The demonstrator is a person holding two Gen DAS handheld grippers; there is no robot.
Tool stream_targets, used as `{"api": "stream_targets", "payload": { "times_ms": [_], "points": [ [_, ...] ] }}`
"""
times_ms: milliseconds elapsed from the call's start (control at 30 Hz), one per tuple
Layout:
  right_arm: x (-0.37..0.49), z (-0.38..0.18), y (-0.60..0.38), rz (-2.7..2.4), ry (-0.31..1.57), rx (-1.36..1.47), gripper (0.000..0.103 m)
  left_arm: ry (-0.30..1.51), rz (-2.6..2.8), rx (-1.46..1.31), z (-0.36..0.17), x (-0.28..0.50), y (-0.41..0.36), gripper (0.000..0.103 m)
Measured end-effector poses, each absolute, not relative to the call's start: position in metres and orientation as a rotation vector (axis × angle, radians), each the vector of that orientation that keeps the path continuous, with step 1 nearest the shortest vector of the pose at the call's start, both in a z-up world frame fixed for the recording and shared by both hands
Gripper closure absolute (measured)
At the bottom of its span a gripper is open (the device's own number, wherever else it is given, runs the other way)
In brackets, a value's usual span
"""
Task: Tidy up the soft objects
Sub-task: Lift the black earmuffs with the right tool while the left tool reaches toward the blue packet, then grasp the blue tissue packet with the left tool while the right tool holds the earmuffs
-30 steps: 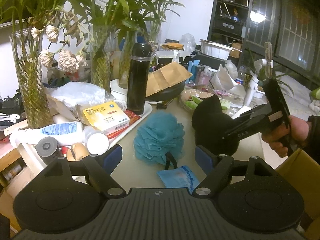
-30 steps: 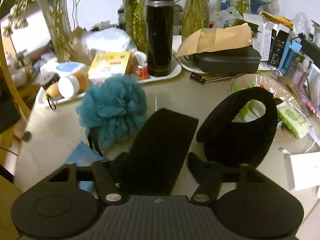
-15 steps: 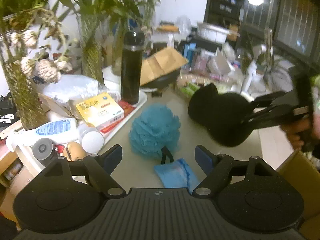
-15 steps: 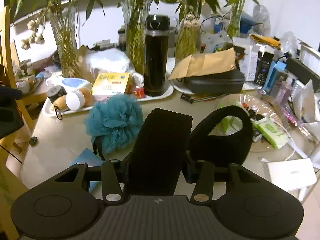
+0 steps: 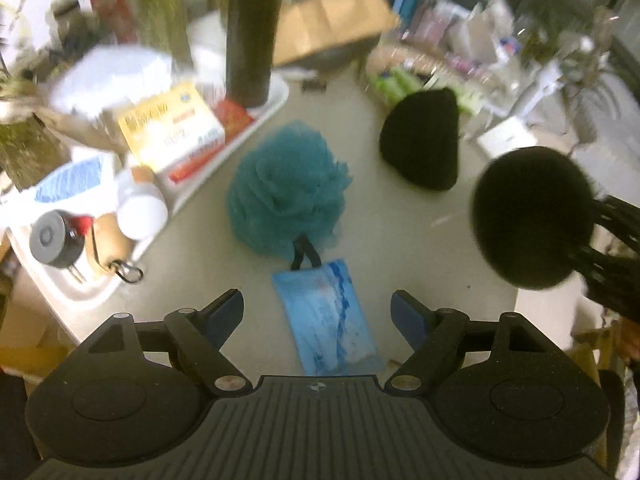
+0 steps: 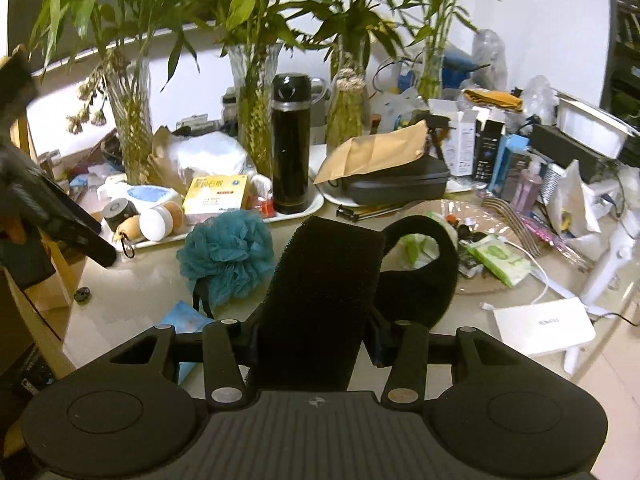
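Black fleece earmuffs (image 6: 320,300) sit pinched in the right gripper (image 6: 316,346), lifted above the table (image 6: 132,300); they look light and squashy, best held by the band. Left gripper (image 5: 318,312) gapes wide, holding nothing, above the wipes (image 5: 328,316) and loofah (image 5: 286,194).

Both rigs were chunky matte-black plastic: ribbed centre, two round discs, silver screws. The left hand-held gripper (image 5: 318,316) had what looked like blue pads (image 5: 404,316).
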State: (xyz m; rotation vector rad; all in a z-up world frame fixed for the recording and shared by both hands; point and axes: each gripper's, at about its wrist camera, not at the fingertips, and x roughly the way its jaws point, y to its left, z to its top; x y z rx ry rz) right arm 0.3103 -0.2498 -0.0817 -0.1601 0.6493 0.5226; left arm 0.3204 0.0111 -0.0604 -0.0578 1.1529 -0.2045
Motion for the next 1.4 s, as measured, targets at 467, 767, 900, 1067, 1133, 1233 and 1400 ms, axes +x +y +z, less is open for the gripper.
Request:
{"api": "stream_targets", "payload": {
  "times_ms": [467,767,900,1067,1133,1233,1400],
  "points": [
    [0.259,-0.074,-0.3,0.48,0.613,-0.108,0.052,1.603,-0.078,-0.101,-0.163,0.39,-0.034,0.02],
    [0.246,-0.072,-0.317,0.465,0.602,-0.082,0.052,1.694,-0.013,-0.061,-0.195,0.403,-0.043,0.02],
    [0.245,-0.071,-0.318,0.468,0.602,-0.091,0.052,1.694,0.028,-0.035,-0.202,0.401,-0.042,0.02],
    [0.241,-0.069,-0.315,0.477,0.598,-0.094,0.052,1.726,0.032,-0.038,-0.212,0.4,-0.041,0.02],
    [0.24,-0.068,-0.313,0.479,0.595,-0.094,0.052,1.724,0.035,-0.025,-0.214,0.398,-0.042,0.02],
    [0.239,-0.068,-0.311,0.486,0.595,-0.096,0.052,1.722,0.042,-0.019,-0.215,0.395,-0.043,0.025],
    [0.237,-0.064,-0.308,0.489,0.59,-0.107,0.052,1.719,0.04,-0.052,-0.209,0.397,-0.037,0.035]
  ]
}}
